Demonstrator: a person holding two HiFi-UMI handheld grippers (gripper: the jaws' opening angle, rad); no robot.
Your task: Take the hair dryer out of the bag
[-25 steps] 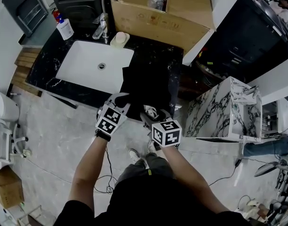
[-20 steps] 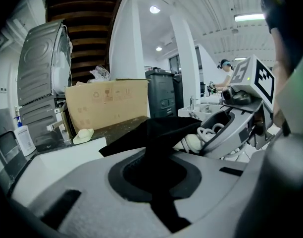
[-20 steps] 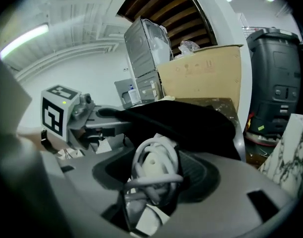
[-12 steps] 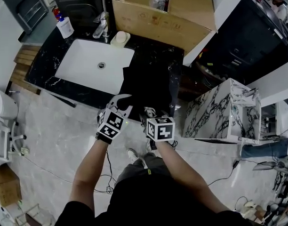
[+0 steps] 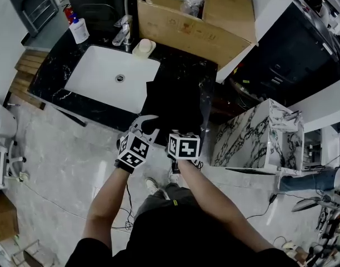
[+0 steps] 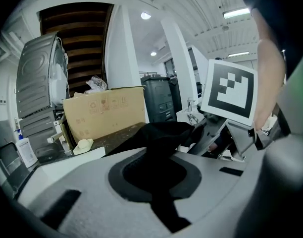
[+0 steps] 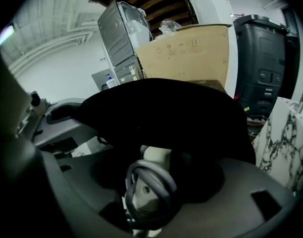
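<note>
A black bag (image 5: pixel 175 102) lies on the dark counter, its mouth hanging over the near edge. My left gripper (image 5: pixel 146 124) is shut on the edge of the bag's mouth; black cloth (image 6: pixel 161 182) runs between its jaws. My right gripper points down into the mouth, and in the head view its marker cube (image 5: pixel 184 146) hides its tips. The hair dryer's white handle end, wrapped in a grey cord (image 7: pixel 147 180), pokes out of the bag between the right jaws. Those jaws have just been opening and stand wide, not pressing on it.
A white sink (image 5: pixel 111 77) lies left of the bag, with a faucet (image 5: pixel 123 32) and a soap bottle (image 5: pixel 78 29) behind it. A big cardboard box (image 5: pixel 192 15) stands at the back. A marble-patterned block (image 5: pixel 253 135) stands to the right.
My right gripper has moved left and up the picture toward the bag's mouth, and its cube now covers the white dryer end seen before. My left gripper keeps its hold on the bag.
</note>
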